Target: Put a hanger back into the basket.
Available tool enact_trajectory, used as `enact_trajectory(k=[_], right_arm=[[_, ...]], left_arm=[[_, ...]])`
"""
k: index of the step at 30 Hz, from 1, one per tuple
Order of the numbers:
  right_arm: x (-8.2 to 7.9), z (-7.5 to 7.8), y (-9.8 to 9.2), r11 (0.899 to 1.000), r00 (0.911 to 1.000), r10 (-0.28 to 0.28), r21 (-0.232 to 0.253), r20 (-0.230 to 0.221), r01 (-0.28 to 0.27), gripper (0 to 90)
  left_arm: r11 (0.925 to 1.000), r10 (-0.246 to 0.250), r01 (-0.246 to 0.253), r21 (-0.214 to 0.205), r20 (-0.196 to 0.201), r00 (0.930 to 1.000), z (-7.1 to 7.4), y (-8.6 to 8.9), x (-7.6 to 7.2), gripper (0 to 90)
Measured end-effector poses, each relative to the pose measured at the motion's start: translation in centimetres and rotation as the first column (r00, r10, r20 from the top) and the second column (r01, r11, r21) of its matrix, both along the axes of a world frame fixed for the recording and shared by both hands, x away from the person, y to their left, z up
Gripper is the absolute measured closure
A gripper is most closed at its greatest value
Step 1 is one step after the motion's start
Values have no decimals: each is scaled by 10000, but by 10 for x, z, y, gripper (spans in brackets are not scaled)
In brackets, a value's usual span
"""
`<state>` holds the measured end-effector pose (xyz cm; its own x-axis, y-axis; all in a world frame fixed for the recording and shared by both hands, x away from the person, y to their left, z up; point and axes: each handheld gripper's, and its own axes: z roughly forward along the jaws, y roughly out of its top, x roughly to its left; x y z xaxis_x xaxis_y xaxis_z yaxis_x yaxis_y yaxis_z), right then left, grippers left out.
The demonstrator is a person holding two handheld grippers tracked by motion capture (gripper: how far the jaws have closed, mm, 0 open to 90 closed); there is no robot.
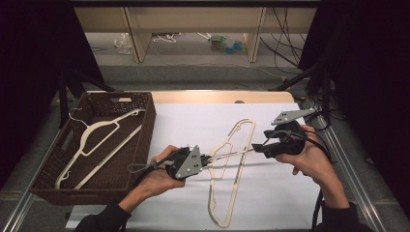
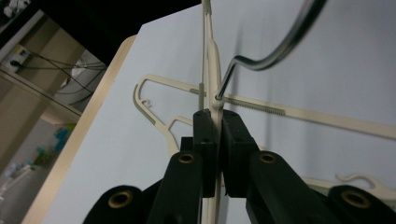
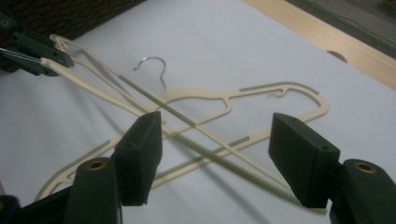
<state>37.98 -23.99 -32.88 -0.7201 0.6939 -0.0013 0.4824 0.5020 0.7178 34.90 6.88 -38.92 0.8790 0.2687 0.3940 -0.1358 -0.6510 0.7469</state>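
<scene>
Left claw [image 2: 215, 140] clenched on a cream hanger [image 2: 214, 60], right claw [image 3: 215, 154] released.
The left gripper view shows the hanger's wire hook; a second hanger [image 1: 227, 193] lies flat on the tabletop [image 1: 193, 121] at six o'clock.

Lifted hanger [image 1: 227, 155] spans between left gripper [image 1: 207, 160] and right gripper [image 1: 257, 148]; second hanger [image 1: 232, 174] lies beneath on table [image 1: 193, 125]; basket [image 1: 145, 140] left of left gripper.

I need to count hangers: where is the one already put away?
In the high view, that hanger lies inside the brown wicker basket at the table's left, beside the white mat.
</scene>
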Motion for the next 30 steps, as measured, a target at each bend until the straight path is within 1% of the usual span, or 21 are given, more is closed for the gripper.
enact_trajectory(k=[1, 2, 3, 4, 5, 6, 7, 8, 10, 11, 12, 14, 16, 19, 20, 21, 23, 24, 26, 28, 30], right_arm=[[0, 0, 0, 10000, 10000, 0, 0, 0, 0, 352], [-3, 3, 1, 9999, 9999, 102, -124, -32, -103, 345], [-5, 2, 3, 9999, 9996, 125, -40, 246, -124, 344], [-7, 4, 4, 9996, 9996, 264, -80, -30, -265, 344], [-8, 2, 6, 9998, 9995, 213, -9, 244, -213, 344], [-8, 4, 6, 9990, 9990, 409, -183, 188, -406, 342], [-8, 4, 6, 9990, 9990, 409, -183, 188, -406, 342], [-13, 6, 8, 9994, 9996, 298, -156, -15, -298, 335], [-14, 5, 9, 9989, 9990, 454, -95, 50, -454, 335], [-17, 6, 10, 9980, 9984, 571, 274, 30, -571, 335], [-19, 5, 9, 9979, 9982, 596, 253, 33, -596, 334], [-24, 4, 8, 9968, 9973, 729, 326, -36, -728, 334], [-29, 0, 7, 9950, 9957, 921, 388, -79, -917, 334], [-34, -8, 6, 9965, 9971, 758, 370, -79, -755, 332], [-36, -9, 5, 9964, 9963, 817, 264, -253, -810, 331], [-38, -13, 5, 9966, 9971, 752, 345, -132, -747, 326], [-42, -20, 4, 9949, 9953, 917, 455, -303, -903, 320], [-43, -24, 3, 9938, 9933, 1062, 395, -465, -1044, 318], [-47, -31, 2, 9950, 9931, 952, 363, -686, -928, 311], [-48, -40, 1, 9959, 9947, 827, 407, -605, -803, 307], [-48, -49, 1, 9958, 9959, 782, 516, -455, -758, 301]], left_arm=[[10000, 0, 0, 0, 0, 10000, 0, 0, 0, 852], [9997, 169, -173, -144, -264, 9995, 1, 1, 2, 851], [9985, 437, -453, -303, -514, 9977, 4, 3, 4, 852], [9974, 557, -587, -423, -674, 9962, 6, 5, 6, 853], [9954, 677, -732, -621, -866, 9939, 8, 7, 8, 853], [9954, 677, -732, -621, -866, 9939, 8, 7, 8, 853], [9919, 866, -962, -834, -1113, 9900, 10, 9, 10, 853], [9844, 1130, -1320, -1165, -1570, 9811, 14, 12, 11, 852], [9844, 1186, -1373, -1098, -1618, 9797, 16, 14, 11, 854], [9812, 1215, -1460, -1258, -1848, 9752, 18, 15, 13, 855], [9696, 1232, -1704, -1754, -2517, 9599, 21, 19, 16, 855], [9571, 1151, -1922, -2169, -3243, 9389, 24, 23, 20, 855], [9485, 1170, -2093, -2379, -3511, 9290, 27, 26, 22, 856], [9424, 1389, -2345, -2384, -3589, 9230, 35, 30, 22, 856], [9392, 1438, -2449, -2406, -3719, 9170, 37, 32, 21, 855], [9382, 1417, -2473, -2423, -3829, 9129, 40, 34, 20, 855], [9299, 1286, -2555, -2647, -4168, 8998, 46, 37, 18, 856], [9249, 1282, -2622, -2753, -4234, 8968, 48, 39, 16, 856], [9227, 1170, -2633, -2817, -4463, 8872, 55, 42, 12, 856], [9231, 1110, -2622, -2815, -4576, 8822, 60, 46, 9, 856], [9155, 977, -2691, -2990, -4839, 8697, 65, 50, 6, 856]])
